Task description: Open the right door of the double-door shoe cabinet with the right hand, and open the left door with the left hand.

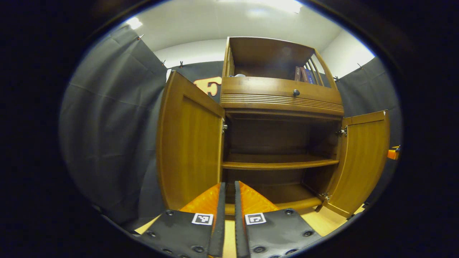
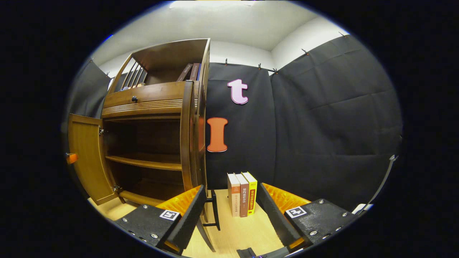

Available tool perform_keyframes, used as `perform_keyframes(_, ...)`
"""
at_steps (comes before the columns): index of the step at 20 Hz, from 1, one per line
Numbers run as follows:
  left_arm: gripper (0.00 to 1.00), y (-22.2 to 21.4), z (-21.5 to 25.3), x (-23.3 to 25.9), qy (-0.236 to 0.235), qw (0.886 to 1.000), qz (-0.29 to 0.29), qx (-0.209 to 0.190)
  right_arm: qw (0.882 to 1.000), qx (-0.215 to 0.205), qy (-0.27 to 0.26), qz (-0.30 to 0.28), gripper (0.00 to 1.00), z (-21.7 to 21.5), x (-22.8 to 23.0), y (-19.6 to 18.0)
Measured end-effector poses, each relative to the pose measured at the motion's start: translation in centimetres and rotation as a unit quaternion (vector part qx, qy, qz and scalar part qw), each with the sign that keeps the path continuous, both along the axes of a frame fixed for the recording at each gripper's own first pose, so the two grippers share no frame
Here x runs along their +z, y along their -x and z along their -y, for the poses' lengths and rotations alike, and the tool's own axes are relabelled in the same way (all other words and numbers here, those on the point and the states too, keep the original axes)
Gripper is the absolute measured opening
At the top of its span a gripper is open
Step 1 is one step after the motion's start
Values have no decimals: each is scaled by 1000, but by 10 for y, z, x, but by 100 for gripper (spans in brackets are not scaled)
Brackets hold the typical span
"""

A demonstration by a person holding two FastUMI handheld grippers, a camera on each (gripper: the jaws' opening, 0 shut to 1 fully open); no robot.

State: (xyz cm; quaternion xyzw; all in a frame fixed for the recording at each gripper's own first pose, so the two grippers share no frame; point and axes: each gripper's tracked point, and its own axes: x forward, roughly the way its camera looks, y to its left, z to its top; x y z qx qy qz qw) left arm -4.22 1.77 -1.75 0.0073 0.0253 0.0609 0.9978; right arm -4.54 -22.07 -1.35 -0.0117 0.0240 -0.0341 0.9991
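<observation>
The wooden shoe cabinet [image 1: 279, 96] has both doors swung out. In the left gripper view the left door [image 1: 190, 143] stands wide at the left and the right door [image 1: 362, 157] at the right, with bare shelves [image 1: 279, 164] between them. My left gripper [image 1: 229, 184] points at the cabinet's bottom shelf, shut with nothing between its fingers. In the right gripper view the right door [image 2: 188, 143] is seen edge-on, and its black handle [image 2: 214, 208] sits just inside the left finger [image 2: 195, 208]. My right gripper [image 2: 233, 204] is open, touching nothing that I can see.
Three books [image 2: 242, 193] stand upright on the light wooden floor [image 2: 233, 233] against the black cloth wall, right of the cabinet. A drawer with a dark knob [image 1: 296, 92] sits above the doors, and more books [image 1: 304, 74] stand on the top shelf.
</observation>
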Motion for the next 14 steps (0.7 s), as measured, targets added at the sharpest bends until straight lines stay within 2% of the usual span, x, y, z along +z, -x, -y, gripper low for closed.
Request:
perform_keyframes(1,33,-5,5,-8,2,1000,-5,3,1000,4,5,2,92,1,-5,-1)
perform_keyframes(2,32,-10,8,-17,2,1000,-12,5,1000,9,8,0,92,1,-10,-3)
perform_keyframes(5,52,-15,20,-33,4,1000,-22,2,1000,24,-5,-11,95,1,-21,-5)
perform_keyframes(8,69,-13,24,-38,4,1000,-24,15,999,32,-15,-9,92,2,-22,-6)
perform_keyframes(10,82,-14,20,-43,9,999,-29,24,999,34,-13,-9,92,4,-24,-7)
perform_keyframes(11,93,-14,18,-45,10,999,-27,32,999,35,-12,-10,92,4,-25,-8)
perform_keyframes(14,94,-2,5,-39,2,999,-17,51,999,37,-11,-8,92,3,-26,-10)
